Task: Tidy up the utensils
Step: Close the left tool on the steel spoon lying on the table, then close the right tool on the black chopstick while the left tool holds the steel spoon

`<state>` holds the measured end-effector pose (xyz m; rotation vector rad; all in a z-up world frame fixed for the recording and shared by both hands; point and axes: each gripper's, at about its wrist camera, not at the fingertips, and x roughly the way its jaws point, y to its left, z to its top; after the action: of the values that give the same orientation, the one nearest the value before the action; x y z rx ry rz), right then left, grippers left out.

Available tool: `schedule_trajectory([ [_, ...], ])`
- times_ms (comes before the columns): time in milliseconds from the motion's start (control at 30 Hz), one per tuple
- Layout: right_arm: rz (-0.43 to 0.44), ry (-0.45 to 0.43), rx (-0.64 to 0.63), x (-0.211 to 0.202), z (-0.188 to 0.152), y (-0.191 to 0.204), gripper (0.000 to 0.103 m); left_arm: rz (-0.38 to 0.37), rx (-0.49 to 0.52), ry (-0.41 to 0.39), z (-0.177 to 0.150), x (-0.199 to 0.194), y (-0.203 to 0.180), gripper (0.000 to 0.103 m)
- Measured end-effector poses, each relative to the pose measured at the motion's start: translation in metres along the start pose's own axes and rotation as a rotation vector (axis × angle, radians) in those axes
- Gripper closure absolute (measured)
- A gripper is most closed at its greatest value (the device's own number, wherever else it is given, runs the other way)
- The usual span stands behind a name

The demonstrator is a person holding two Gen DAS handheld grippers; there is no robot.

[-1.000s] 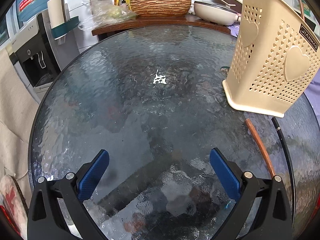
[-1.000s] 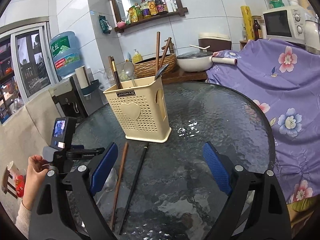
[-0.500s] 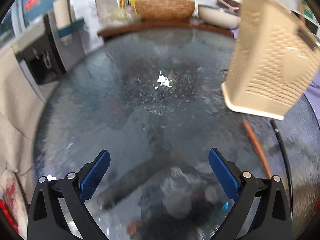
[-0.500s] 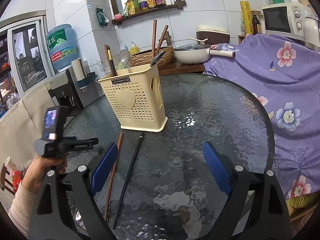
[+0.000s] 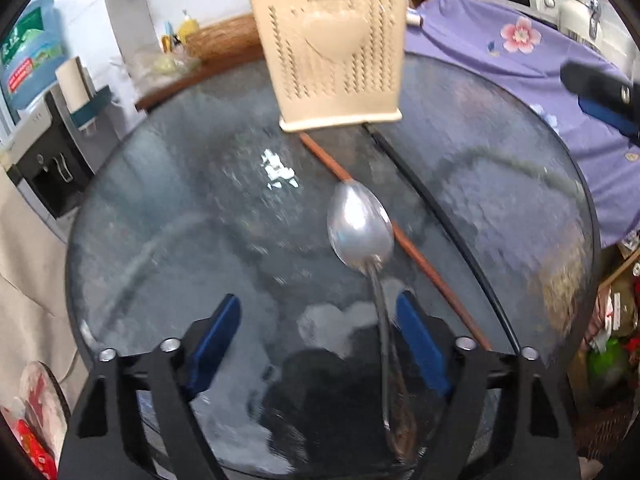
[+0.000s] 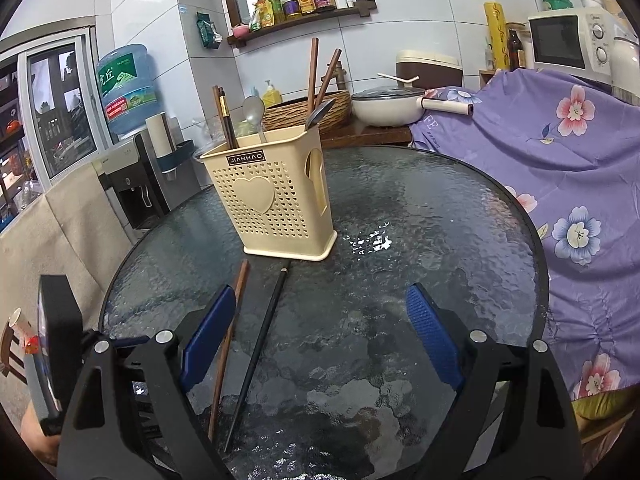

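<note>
One cream perforated utensil holder [image 6: 276, 196] stands upright on the round textured-glass table [image 6: 440, 240]; the left wrist view shows it [image 5: 336, 60] at the far side of the table [image 5: 168, 208].

Items in the holder, counted in the right wrist view:
- two dark chopsticks [image 6: 224, 118] in the left rear corner;
- one metal spoon [image 6: 254, 114] beside them, bowl up;
- two brown chopsticks [image 6: 320, 76] on the right side, leaning apart;
- one dark spoon [image 6: 320, 114] at the right edge, bowl up.

Items lying on the glass:
- one brown chopstick [image 6: 230, 332] and one black chopstick [image 6: 262, 340], side by side, their far ends near the holder base; in the left wrist view the brown chopstick [image 5: 424, 260] and black chopstick [image 5: 440, 216] run diagonally from the holder toward the near right rim;
- one loose silver spoon [image 5: 360, 228], visible in the left wrist view only, its bowl over the brown chopstick and its handle passing just inside the right blue pad [image 5: 420, 344].

Left gripper [image 5: 318, 340]: jaws spread wide, gripping nothing. Whether the spoon handle touches the pad cannot be told.

Right gripper [image 6: 320, 340]: jaws spread wide, holding nothing; both loose chopsticks lie beside its left pad [image 6: 204, 340].
</note>
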<state>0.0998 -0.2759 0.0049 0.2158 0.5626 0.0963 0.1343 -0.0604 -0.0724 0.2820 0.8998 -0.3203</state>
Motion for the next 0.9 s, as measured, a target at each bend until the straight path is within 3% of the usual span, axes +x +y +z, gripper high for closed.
schedule_trajectory([
  [267, -0.001, 0.011, 0.020, 0.001, -0.001, -0.003, 0.017, -0.085, -0.041, 0.015, 0.007, 0.010, -0.005, 0.029],
  [500, 0.002, 0.028, 0.007, 0.006, -0.002, 0.000, 0.017, -0.071, -0.056, 0.026, 0.030, 0.028, -0.005, 0.029],
  [567, 0.001, 0.034, 0.011, 0.009, -0.002, 0.000, 0.017, -0.075, -0.055, 0.021, 0.035, 0.031, -0.005, 0.032],
  [633, -0.003, 0.045, 0.017, 0.012, -0.003, -0.001, 0.017, -0.073, -0.058, 0.015, 0.039, 0.033, -0.003, 0.044],
  [833, 0.010, 0.102, -0.014, 0.030, -0.002, 0.005, 0.017, -0.080, -0.051, 0.010, 0.045, 0.034, -0.004, 0.065],
  [900, 0.031, 0.145, -0.047, 0.044, -0.002, 0.012, 0.017, -0.088, -0.058, 0.006, 0.045, 0.033, -0.003, 0.066],
])
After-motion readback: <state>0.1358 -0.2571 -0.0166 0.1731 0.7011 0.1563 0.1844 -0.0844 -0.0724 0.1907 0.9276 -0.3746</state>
